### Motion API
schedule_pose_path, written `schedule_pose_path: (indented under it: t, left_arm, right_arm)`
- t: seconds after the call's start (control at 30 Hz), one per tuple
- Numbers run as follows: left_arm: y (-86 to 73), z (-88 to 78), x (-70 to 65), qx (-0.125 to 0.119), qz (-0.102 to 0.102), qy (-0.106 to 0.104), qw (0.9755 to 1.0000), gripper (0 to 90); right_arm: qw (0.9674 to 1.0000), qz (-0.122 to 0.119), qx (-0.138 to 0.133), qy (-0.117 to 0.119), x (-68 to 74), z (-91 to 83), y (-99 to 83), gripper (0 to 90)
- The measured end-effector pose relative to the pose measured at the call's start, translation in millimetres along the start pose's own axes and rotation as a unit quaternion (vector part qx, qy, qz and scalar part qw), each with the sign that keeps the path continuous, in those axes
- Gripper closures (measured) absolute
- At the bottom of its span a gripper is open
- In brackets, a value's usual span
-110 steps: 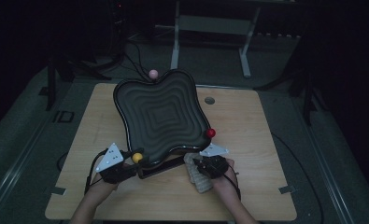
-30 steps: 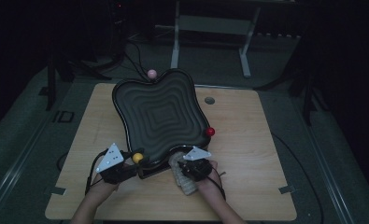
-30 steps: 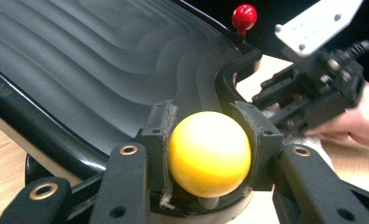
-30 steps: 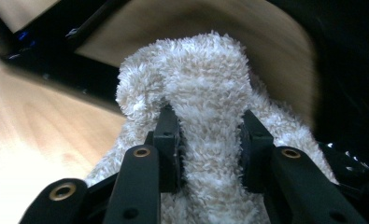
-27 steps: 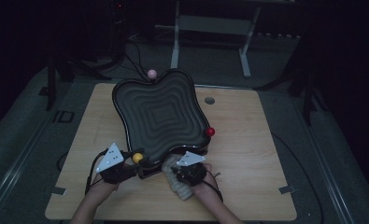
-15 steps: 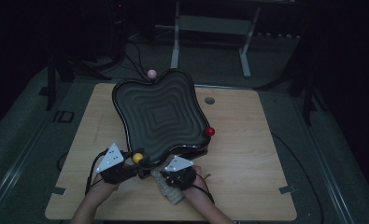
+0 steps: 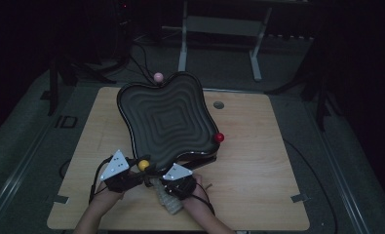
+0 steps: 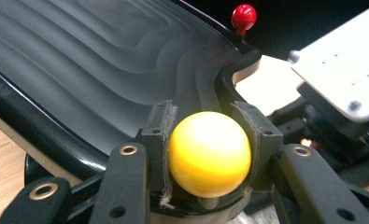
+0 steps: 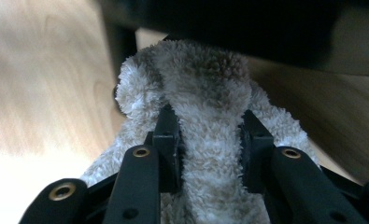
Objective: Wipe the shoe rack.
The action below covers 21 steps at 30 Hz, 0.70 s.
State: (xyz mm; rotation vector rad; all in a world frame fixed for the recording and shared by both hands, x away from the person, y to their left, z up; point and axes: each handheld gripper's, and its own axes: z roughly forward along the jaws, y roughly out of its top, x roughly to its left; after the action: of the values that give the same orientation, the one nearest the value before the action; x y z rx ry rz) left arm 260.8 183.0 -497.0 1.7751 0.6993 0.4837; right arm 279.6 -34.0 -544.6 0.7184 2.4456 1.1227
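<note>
Counting three knobs: yellow (image 7: 143,165), red (image 7: 219,137), pink (image 7: 158,77)

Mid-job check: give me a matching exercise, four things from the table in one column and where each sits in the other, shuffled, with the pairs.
Things:
1. yellow knob
2. red knob
3. pink knob
4. fluffy cloth

Places:
a. tray's far corner
b. between the right hand-held gripper jaws
c. between the left hand-held gripper jaws
d. tray's right corner

Pairs: 1-c, 2-d, 3-a, 4-b. All knobs stand on the black ridged tray.

Dim high view; gripper views brighter, edges blurred.
</note>
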Motion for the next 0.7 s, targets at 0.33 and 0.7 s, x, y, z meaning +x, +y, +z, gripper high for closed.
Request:
schedule_pose_path:
  t: [0.33, 0.7]
  left_arm:
    - [0.0, 0.1, 0.1, 0.000, 0.001, 0.000, 1.0000, 59.7]
    - [0.3, -0.2, 0.8, 0.002, 0.002, -0.003, 1.0000, 59.7]
  right_arm:
    - [0.9999, -0.001, 0.000, -0.013, 1.5, 0.4, 0.0, 66.7]
    - [0.9995, 0.018, 0.024, -0.013, -33.4, -9.1, -7.5, 66.5]
